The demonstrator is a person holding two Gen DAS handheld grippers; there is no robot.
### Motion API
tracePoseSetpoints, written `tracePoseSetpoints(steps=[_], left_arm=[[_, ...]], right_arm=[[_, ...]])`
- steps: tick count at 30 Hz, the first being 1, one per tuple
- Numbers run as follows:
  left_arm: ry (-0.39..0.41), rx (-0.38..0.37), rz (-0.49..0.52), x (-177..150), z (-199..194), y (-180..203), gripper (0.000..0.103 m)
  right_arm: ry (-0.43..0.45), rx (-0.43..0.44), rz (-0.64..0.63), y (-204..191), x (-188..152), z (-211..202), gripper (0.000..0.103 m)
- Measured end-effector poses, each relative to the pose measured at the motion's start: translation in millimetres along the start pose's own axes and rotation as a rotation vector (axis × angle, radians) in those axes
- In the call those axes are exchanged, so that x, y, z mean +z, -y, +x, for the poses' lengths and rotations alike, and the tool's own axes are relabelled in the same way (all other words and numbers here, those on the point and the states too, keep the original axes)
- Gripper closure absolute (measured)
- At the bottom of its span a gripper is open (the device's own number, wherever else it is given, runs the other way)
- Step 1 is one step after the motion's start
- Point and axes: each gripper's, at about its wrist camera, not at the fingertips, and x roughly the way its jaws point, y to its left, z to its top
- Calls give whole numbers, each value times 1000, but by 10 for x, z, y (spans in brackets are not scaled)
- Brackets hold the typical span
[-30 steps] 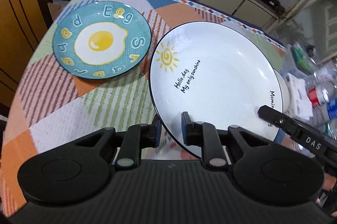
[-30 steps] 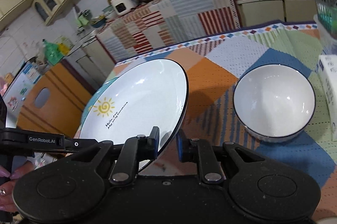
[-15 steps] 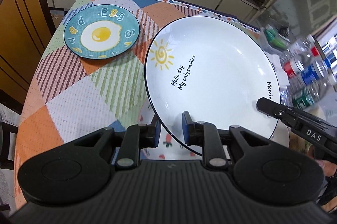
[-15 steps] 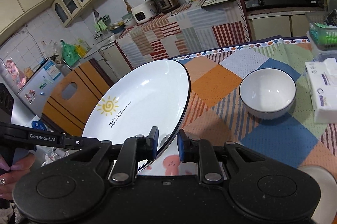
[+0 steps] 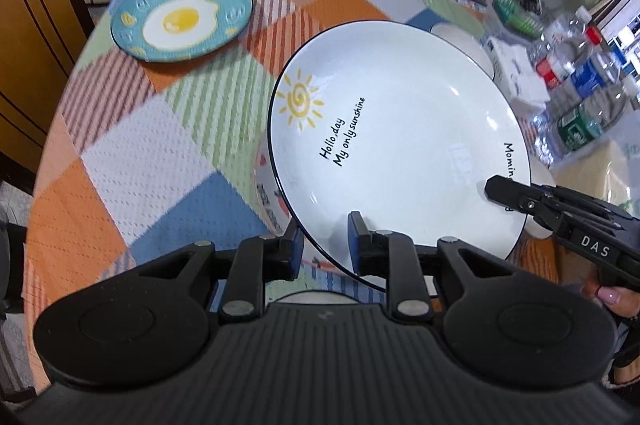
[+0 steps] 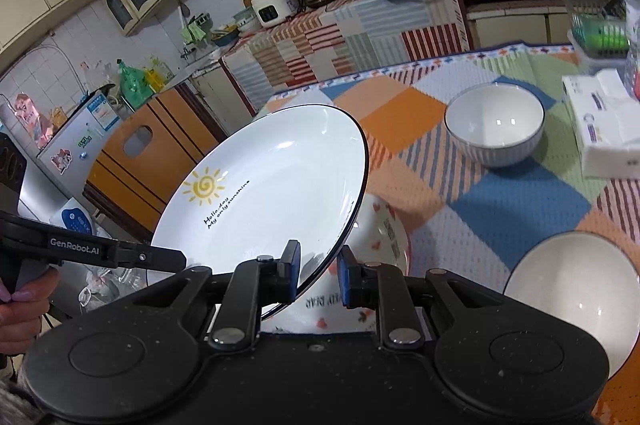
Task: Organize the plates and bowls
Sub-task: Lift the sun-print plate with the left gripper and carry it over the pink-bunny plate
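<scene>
Sun plate [image 5: 400, 129] carried over strawberry bowl [image 6: 384, 237], both jaws gripping its rim, patchwork tablecloth [image 5: 132, 153], kitchen.

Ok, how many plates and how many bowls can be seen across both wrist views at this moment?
Plates: 2 (white sun plate, teal egg plate)
Bowls: 3 (dark-rimmed white bowl, plain white bowl, patterned bowl)
Total: 5

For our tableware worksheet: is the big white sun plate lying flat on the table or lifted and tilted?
Lifted and tilted: the sun plate is clamped at its rim by both grippers, slanting above a strawberry-print bowl.
</scene>
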Motion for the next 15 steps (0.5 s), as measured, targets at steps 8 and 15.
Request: tracePoseSetpoints(steps=[8, 15], left_arm=[[-62, 6, 12, -72, 311, -37, 82], [-101, 4, -11, -39, 480, -112, 82]], right_arm=[[-55, 13, 23, 189, -197, 199, 79], [-80, 23, 24, 289, -254, 357, 78]])
